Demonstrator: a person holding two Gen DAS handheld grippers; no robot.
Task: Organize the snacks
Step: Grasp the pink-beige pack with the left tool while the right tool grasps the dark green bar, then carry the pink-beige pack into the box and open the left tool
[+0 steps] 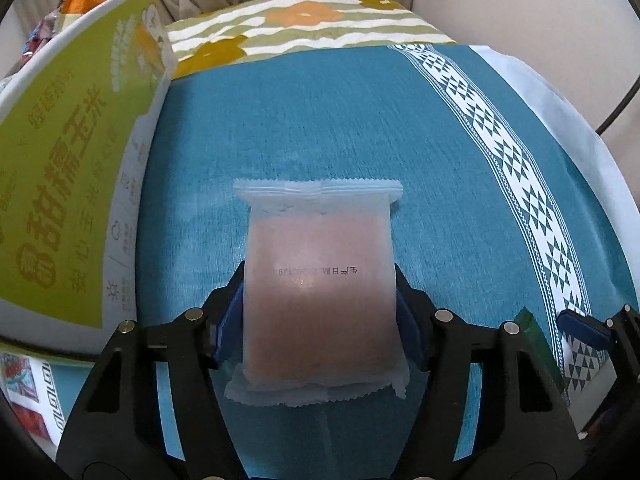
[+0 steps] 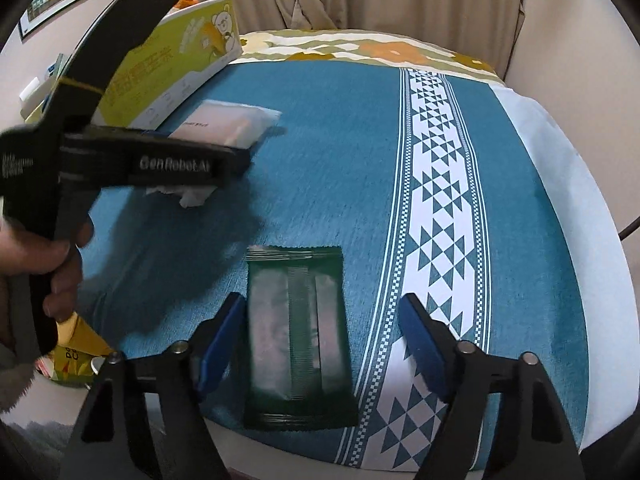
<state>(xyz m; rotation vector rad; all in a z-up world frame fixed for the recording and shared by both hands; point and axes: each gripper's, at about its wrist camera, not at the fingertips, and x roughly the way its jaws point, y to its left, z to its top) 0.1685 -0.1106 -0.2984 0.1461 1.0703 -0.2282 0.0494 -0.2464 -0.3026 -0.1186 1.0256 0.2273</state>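
Note:
My left gripper is shut on a translucent pink snack packet, its blue pads pressing both long sides above the teal cloth. It shows too in the right wrist view, holding the packet beside the box. My right gripper is open, its fingers on either side of a dark green snack packet that lies flat near the table's front edge. One right finger shows at the lower right of the left wrist view, next to a corner of the green packet.
A green and white carton holding several snack bags stands at the left, also in the right wrist view. The teal tablecloth has a white triangle band. A floral cloth lies behind. Yellow packaging sits below the table's left.

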